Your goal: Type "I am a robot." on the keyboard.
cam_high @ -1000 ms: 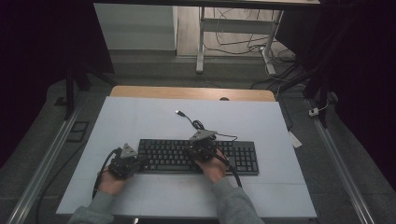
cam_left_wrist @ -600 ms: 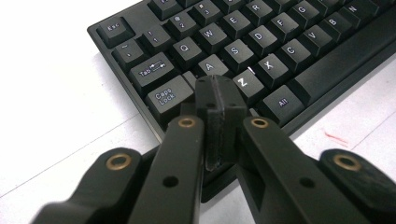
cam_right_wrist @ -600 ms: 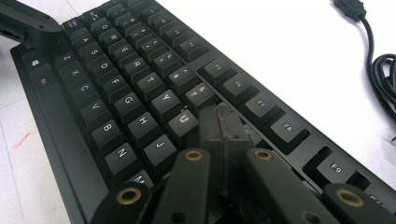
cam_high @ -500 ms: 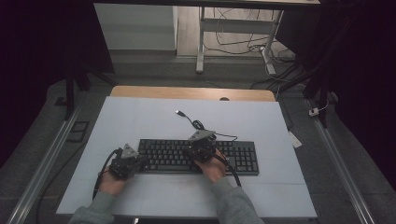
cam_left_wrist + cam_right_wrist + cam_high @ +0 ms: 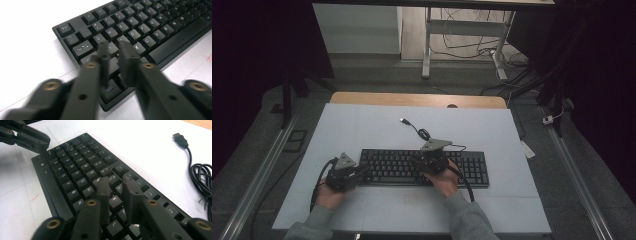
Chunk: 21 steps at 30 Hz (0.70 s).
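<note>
Now we are poised over the flat black plastic keyboard (image 5: 424, 167), which lies on the pale white table (image 5: 362, 125) close to our edge, its black cable with a USB plug (image 5: 404, 120) trailing away behind it. Our left gripper (image 5: 360, 170) hangs at the keyboard's left end; in the left gripper view its jaws have just been opening and now stand a narrow gap apart with nothing between them, tips above the A and S keys (image 5: 113, 47). Our right gripper (image 5: 422, 161) sits over the middle of the board, and its jaws have likewise just been opening to a small gap, empty, above the keys beside H and J.

We judge the step to be typing or pressing keys, with both tools set in a home position. The next move calls for a short, straight dip of one jaw tip onto a single key, kept narrow so neighbouring keys stay untouched.
</note>
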Motion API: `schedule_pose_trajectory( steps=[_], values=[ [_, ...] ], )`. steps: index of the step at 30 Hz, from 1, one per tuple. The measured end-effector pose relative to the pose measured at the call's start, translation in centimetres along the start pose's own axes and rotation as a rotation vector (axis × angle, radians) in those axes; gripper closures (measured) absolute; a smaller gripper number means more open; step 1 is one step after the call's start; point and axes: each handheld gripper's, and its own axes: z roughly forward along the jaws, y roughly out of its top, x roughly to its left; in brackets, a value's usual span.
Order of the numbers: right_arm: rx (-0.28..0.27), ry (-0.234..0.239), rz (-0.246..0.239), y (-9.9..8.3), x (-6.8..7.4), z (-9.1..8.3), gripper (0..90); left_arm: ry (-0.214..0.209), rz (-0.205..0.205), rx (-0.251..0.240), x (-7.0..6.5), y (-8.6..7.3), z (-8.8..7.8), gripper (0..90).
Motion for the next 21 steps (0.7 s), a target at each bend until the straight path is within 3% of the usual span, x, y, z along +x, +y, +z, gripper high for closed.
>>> schedule_pose_trajectory(
  steps=[7, 21],
  values=[
    [-0.005, -0.004, -0.002, -0.6, -0.3, -1.4, 66.9, 0.005, -0.028, -0.018, 0.1, 0.1, -0.2, 53.8],
    [-0.022, -0.043, 0.024, -3.8, -1.9, -6.3, 62.0, -0.025, -0.023, -0.029, 0.0, 0.3, -0.6, 48.2]
  ],
)
